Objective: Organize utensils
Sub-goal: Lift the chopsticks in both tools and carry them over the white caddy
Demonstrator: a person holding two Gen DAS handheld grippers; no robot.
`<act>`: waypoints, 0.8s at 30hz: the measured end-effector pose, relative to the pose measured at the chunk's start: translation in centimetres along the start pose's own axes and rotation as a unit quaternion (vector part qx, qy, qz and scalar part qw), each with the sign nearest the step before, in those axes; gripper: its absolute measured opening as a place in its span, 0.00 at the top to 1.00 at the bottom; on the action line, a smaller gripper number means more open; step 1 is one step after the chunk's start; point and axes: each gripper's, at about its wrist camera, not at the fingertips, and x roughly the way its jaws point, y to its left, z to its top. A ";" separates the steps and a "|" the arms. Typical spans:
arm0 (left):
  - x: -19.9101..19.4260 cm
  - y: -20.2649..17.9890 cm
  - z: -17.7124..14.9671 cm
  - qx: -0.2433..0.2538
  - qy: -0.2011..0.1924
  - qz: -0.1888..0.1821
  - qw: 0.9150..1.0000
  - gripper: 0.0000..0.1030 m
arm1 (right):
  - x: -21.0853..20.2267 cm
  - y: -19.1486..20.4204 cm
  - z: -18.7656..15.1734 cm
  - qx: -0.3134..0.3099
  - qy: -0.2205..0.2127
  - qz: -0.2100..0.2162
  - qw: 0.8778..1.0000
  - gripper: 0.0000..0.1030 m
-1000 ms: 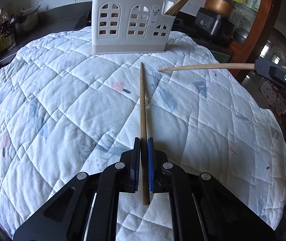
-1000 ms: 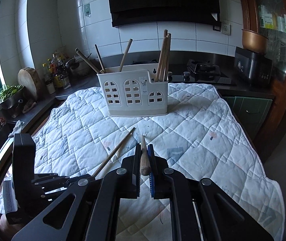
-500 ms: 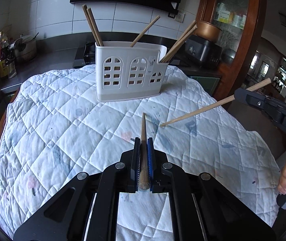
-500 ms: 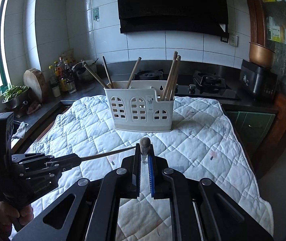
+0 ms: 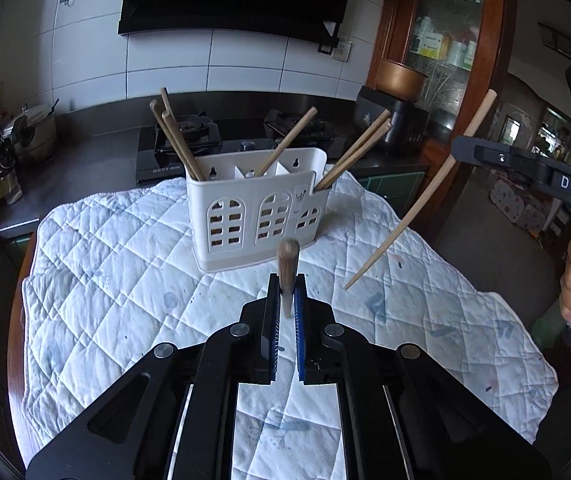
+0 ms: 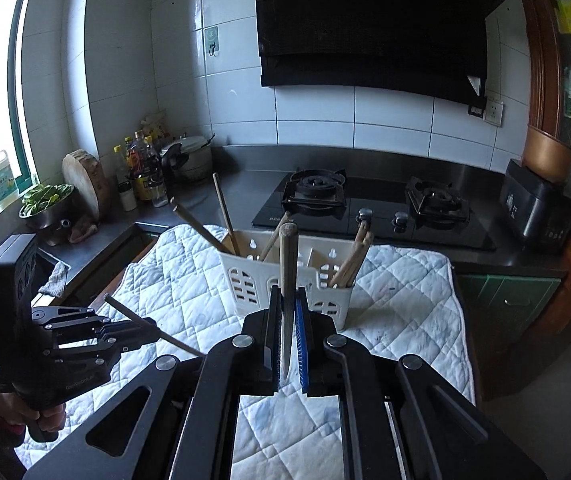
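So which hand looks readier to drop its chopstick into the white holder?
Probably the right. The right gripper holds the right chopstick steeply tilted, thin tip down, near the holder. The left chopstick, in the left gripper, seems nearer level and would need tipping first.

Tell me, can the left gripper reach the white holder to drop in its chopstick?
Probably yes. The left gripper grips a chopstick and faces the white holder; only bare quilt lies between, and the right gripper's chopstick is off to the side.
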 end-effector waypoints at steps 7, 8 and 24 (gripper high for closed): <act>-1.8 -0.2 5.1 0.021 -0.038 0.011 0.999 0.95 | 0.4 -0.4 5.0 -0.018 -0.027 -0.026 0.999 0.93; -2.1 -0.3 6.0 0.024 -0.047 0.014 0.999 0.95 | 0.5 -0.5 5.6 -0.018 -0.032 -0.029 0.999 0.93; -1.4 0.6 17.8 0.002 -0.155 0.083 0.984 0.95 | 6.2 -4.7 9.5 0.023 -0.022 -0.050 0.998 0.93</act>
